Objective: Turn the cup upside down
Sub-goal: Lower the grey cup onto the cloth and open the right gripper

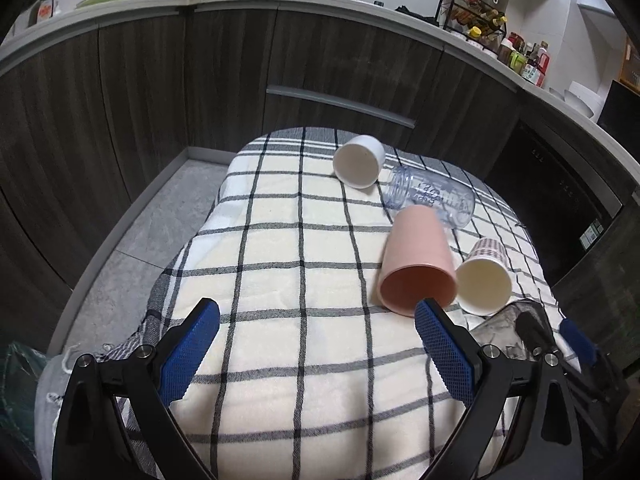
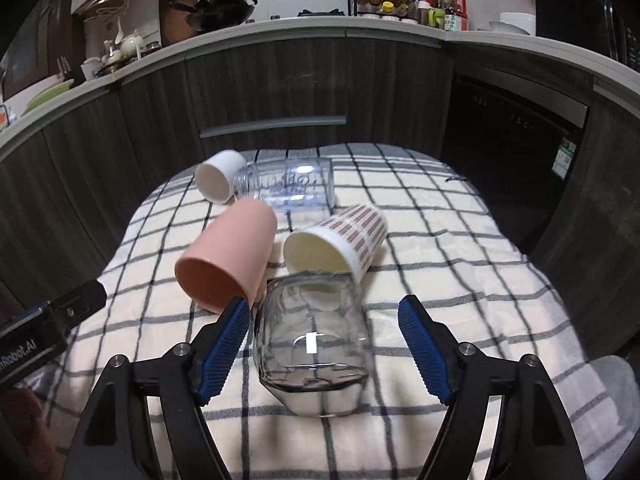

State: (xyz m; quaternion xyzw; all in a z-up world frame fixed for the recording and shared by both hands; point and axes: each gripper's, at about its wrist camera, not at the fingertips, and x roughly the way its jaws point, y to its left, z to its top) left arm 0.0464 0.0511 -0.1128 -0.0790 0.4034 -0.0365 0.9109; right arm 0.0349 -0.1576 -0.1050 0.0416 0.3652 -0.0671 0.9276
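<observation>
Right wrist view shows us a clear glass cup [image 2: 312, 344] between the blue pads of our right hand-held gripper [image 2: 324, 348]. The cup stands on the checked cloth [image 2: 460, 248] with its thick base nearest the camera and its far end toward the other cups; we cannot tell for sure which end is its mouth. The jaws are spread wide: the left pad [image 2: 224, 348] sits just beside the glass wall, whether touching we cannot tell, and the right pad [image 2: 424, 352] is clearly apart from it.

Just beyond the glass cup lies a pink cup [image 2: 228, 256] on its side, mouth toward us and to the left. Beside it on the right lies a paper cup [image 2: 340, 240] with a brown patterned wall, also on its side, its rim right behind the glass cup. Farther back a clear plastic jar [image 2: 288, 188] lies on its side next to a white cup [image 2: 218, 180], also tipped over.

From the left wrist view, our left hand-held gripper [image 1: 316, 344] hangs over bare cloth with its jaws wide apart and nothing between them. Its right pad [image 1: 444, 348] overlaps the pink cup's rim in this view. The cloth covers the table [image 1: 224, 216], and dark wood cabinets [image 2: 280, 88] stand behind it.
</observation>
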